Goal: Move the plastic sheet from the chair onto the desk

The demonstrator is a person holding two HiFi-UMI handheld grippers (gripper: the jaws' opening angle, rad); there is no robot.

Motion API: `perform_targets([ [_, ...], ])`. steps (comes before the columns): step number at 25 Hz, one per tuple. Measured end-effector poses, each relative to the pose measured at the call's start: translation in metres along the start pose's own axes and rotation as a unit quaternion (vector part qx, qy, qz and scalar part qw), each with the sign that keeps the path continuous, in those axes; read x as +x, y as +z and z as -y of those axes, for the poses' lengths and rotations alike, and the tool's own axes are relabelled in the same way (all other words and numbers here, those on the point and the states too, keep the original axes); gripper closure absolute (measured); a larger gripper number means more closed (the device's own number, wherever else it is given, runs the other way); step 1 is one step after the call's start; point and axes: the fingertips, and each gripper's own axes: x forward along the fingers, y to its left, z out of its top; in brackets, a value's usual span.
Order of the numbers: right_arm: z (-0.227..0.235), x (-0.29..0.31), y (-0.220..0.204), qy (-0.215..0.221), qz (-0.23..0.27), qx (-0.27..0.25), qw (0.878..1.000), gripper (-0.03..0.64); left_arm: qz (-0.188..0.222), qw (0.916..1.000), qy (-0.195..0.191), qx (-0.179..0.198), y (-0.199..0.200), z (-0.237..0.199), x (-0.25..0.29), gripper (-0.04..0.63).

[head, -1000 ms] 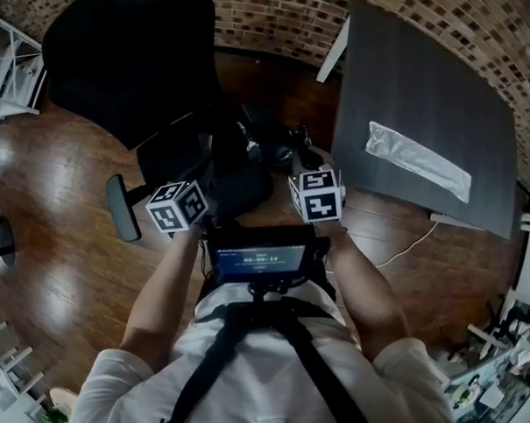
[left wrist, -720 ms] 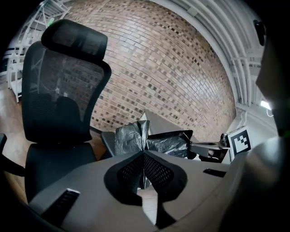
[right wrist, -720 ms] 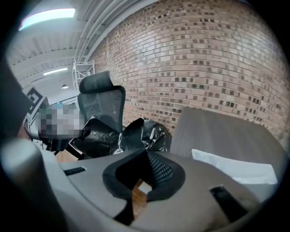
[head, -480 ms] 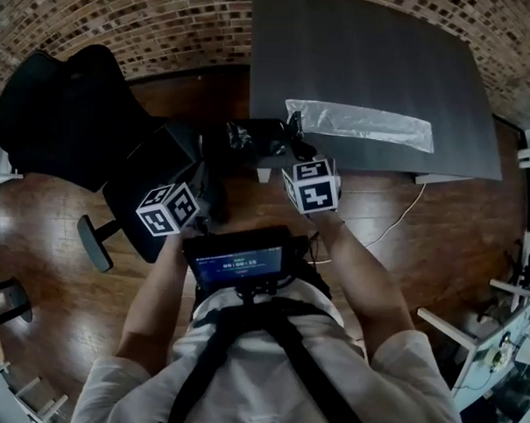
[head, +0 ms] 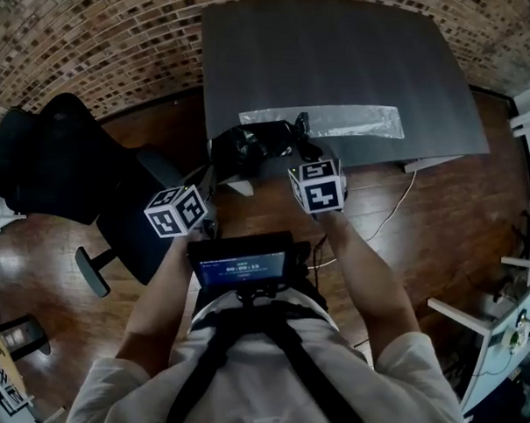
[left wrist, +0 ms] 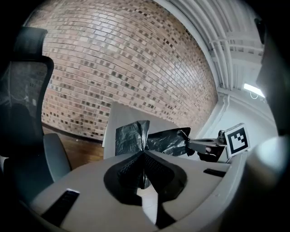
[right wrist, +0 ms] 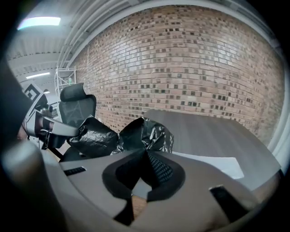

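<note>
The left hand-held gripper (left wrist: pixel 144 153) and the right hand-held gripper (right wrist: pixel 146 153) are both closed tight, and each one pinches an end of the black plastic sheet (head: pixel 261 146). The sheet hangs crumpled between them at the near edge of the dark worktop (head: pixel 342 61), close to a clear plastic strip (head: pixel 343 120). The office chair (head: pixel 48 162) stands apart on the left.

Head view steeply down from above; both gripper views level, toward the shared desk (head: pixel 341 69).

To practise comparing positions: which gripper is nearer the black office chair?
Left. The left gripper is beside the chair, just right of its seat. The right gripper is farther right, by the desk front edge. Both are shut on the black plastic sheet.
</note>
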Motion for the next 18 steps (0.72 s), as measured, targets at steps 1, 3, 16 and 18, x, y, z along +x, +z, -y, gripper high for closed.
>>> perform_targets([
  [1, 0.008, -0.002, -0.001, -0.004, 0.000, 0.003, 1.000, 0.612, -0.002, 1.0000, -0.005, 0.003, 0.000, 0.006, 0.005, 0.593],
  [3, 0.022, -0.004, -0.001, -0.013, 0.001, 0.008, 1.000, 0.612, -0.004, 0.9999, -0.013, 0.007, 0.004, 0.016, 0.017, 0.593],
  [16, 0.111, 0.015, -0.005, -0.083, -0.017, 0.072, 0.994, 0.612, -0.034, 0.9969, -0.068, 0.021, 0.026, 0.044, 0.114, 0.593],
  [18, 0.120, 0.023, -0.002, -0.091, -0.019, 0.078, 0.993, 0.612, -0.041, 0.9961, -0.076, 0.020, 0.027, 0.043, 0.128, 0.593],
])
